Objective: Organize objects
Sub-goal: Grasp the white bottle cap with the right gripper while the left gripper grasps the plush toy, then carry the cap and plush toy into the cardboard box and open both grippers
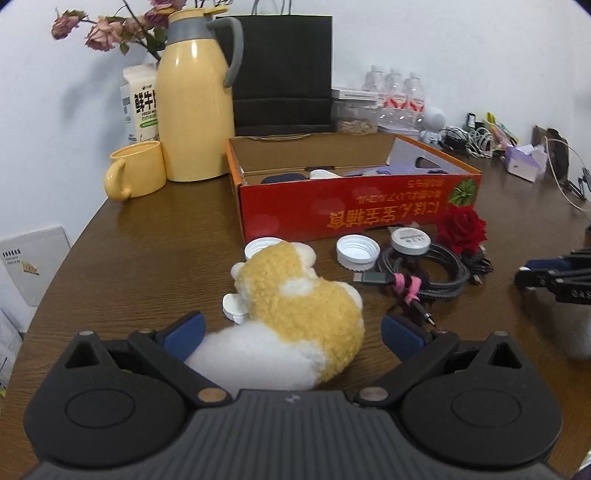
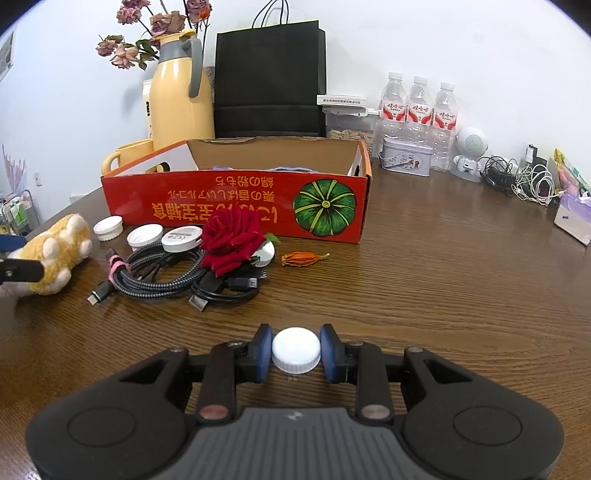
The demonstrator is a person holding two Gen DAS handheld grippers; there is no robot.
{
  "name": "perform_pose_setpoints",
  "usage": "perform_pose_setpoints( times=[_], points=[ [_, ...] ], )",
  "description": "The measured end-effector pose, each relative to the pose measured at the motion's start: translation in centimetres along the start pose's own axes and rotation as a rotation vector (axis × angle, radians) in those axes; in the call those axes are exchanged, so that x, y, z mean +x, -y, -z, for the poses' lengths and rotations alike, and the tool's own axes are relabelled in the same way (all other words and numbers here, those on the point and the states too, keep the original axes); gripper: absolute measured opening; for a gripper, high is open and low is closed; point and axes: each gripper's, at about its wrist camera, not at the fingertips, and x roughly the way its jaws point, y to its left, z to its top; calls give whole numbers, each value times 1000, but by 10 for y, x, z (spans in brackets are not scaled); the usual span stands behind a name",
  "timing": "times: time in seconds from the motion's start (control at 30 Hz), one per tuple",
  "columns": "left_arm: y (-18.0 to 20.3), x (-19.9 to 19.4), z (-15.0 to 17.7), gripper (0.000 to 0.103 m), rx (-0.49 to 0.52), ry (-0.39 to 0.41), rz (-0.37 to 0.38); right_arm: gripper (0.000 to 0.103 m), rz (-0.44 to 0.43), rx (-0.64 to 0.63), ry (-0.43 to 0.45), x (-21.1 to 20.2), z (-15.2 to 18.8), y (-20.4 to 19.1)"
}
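Filling both views is a dark brown wood-grain table (image 2: 424, 266), glossy, pushed against a plain white wall.

At the back stand a smooth yellow jug (image 1: 195, 99) w/ grey collar and handle, a yellow mug (image 1: 138, 170) just beside it, a milk carton (image 1: 142, 103), dried pink flowers (image 2: 147, 33), a matte black paper bag (image 2: 269, 77), three clear water bottles (image 2: 419, 107), a small tin (image 2: 406, 158) and a round white speaker figure (image 2: 469, 151). Tangled white and black chargers (image 2: 517, 181) sit at far right.

Mid-table is a red cardboard box (image 2: 240, 206), open top, printed w/ a green pumpkin; inside, dark blue, white and purple items, too hidden to name.

In front of the box: two ribbed white caps (image 1: 357, 251) lying open side up, a flat round grey-white disc (image 1: 410, 239), a velvety red rose (image 2: 232, 240), coiled braided cables (image 2: 159, 277) w/ a pink tie, a dried orange flower (image 2: 304, 258).

A woolly yellow-and-white plush toy (image 1: 295, 314) lies between the left gripper's (image 1: 291, 334) blue pads, which stand wide apart, not pressing it.

The right gripper (image 2: 295, 352) is clamped on a white ribbed bottle cap (image 2: 295, 349), low over the table's near side.
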Motion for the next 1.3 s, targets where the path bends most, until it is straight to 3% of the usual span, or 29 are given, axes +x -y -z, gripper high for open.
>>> perform_pose_setpoints(
  times=[0.37, 0.5, 0.63, 0.83, 1.17, 1.3],
  points=[
    [18, 20, 4, 103, 51, -17, -86, 27, -1, 0, 0, 0, 0, 0],
    [25, 14, 9, 98, 65, -4, -90, 27, -4, -3, 0, 0, 0, -1],
    [35, 9, 15, 82, 114, 1, -119, 27, -4, -2, 1, 0, 0, -1],
    [46, -9, 22, 65, 115, 26, -94, 27, -4, -2, 1, 1, 0, -1],
    [57, -27, 29, 63, 71, 94, -94, 27, -5, -9, 9, -1, 0, -4],
    [60, -35, 22, 63, 69, 130, -95, 27, -1, -9, 53, -8, 1, -5]
  ],
)
